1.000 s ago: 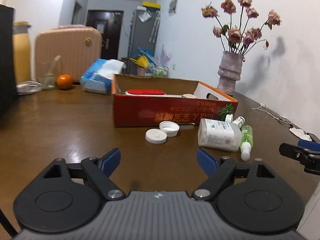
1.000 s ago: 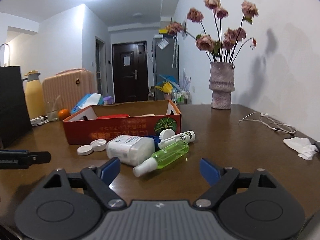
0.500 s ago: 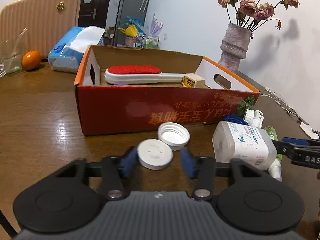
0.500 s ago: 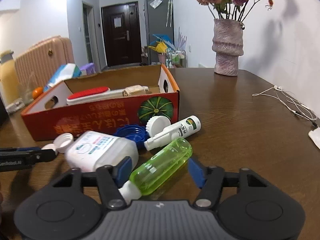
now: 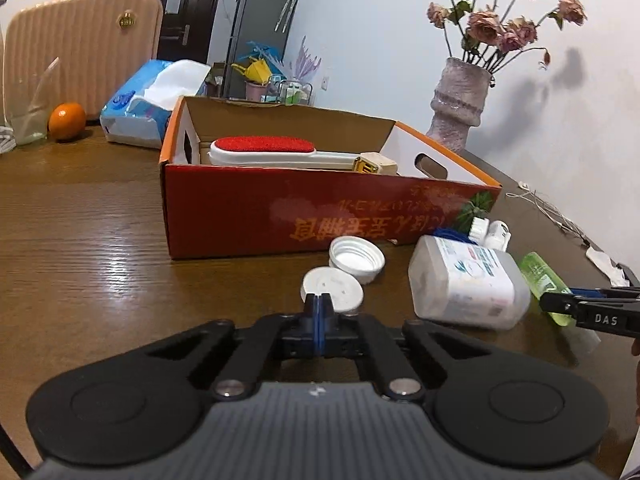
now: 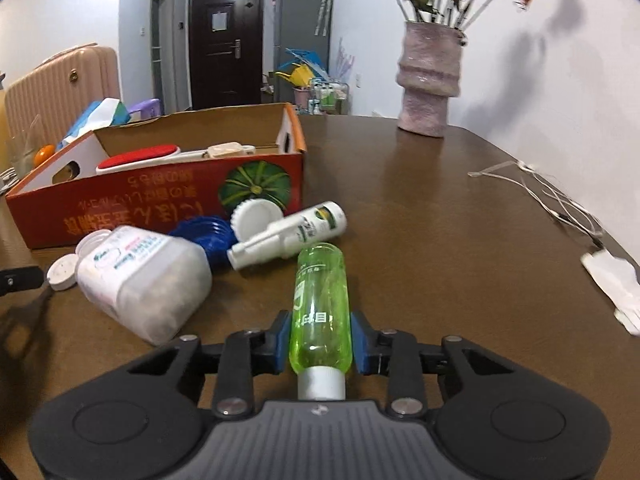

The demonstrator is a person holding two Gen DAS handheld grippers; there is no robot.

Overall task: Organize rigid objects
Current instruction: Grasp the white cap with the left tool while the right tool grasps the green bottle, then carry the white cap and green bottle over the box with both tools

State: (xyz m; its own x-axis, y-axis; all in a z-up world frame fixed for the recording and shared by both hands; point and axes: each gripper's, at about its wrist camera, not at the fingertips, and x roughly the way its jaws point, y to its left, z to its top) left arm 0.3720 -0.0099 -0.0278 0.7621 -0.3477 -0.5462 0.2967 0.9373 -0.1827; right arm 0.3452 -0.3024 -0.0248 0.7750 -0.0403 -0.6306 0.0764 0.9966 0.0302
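Note:
My left gripper (image 5: 319, 304) is shut, its pads pinching the near rim of a flat white lid (image 5: 332, 285); a second white cap (image 5: 356, 254) lies open side up just behind. My right gripper (image 6: 320, 330) is shut on a green spray bottle (image 6: 320, 300), its white cap toward me. A white pill bottle (image 6: 144, 276) lies on its side to the left, also in the left wrist view (image 5: 468, 282). A white tube (image 6: 288, 236), a blue lid (image 6: 200, 232) and a white ridged cap (image 6: 256, 216) lie by the red cardboard box (image 5: 280, 212), which holds a red lint brush (image 5: 264, 146).
A pink vase (image 6: 428, 84) with dried flowers stands at the back right. White cables (image 6: 552, 200) and a crumpled tissue (image 6: 616, 280) lie at the right edge. A tissue pack (image 5: 152, 108), an orange (image 5: 66, 120) and a pink suitcase (image 5: 80, 44) are at the back left.
Both grippers moved forward and down and closed. The left pinched the flat lid's rim; the right closed on the green bottle, which now points straight away.

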